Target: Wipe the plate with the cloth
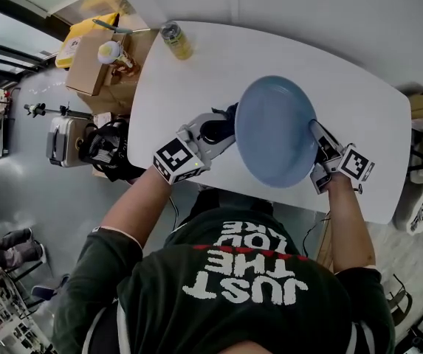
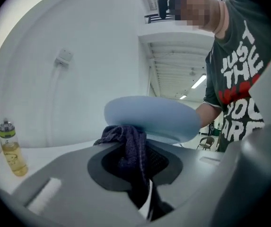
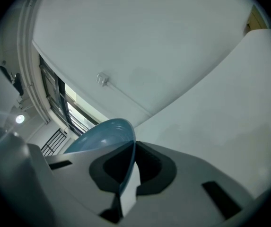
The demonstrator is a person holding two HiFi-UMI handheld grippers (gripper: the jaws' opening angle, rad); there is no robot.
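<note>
Left fingers pinch the cloth against the plate (tilted up), right fingers clamping its rim

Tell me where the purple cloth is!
The dark purple cloth is pinched in the left gripper, touching the blue plate at its left edge in the head view, over the white table.

A white table fills the centre, with a bottle at its 11 o'clock edge. A cardboard box sits at 10 o'clock and grey floor at 9. A ceiling strip light glows at 2 o'clock.
</note>
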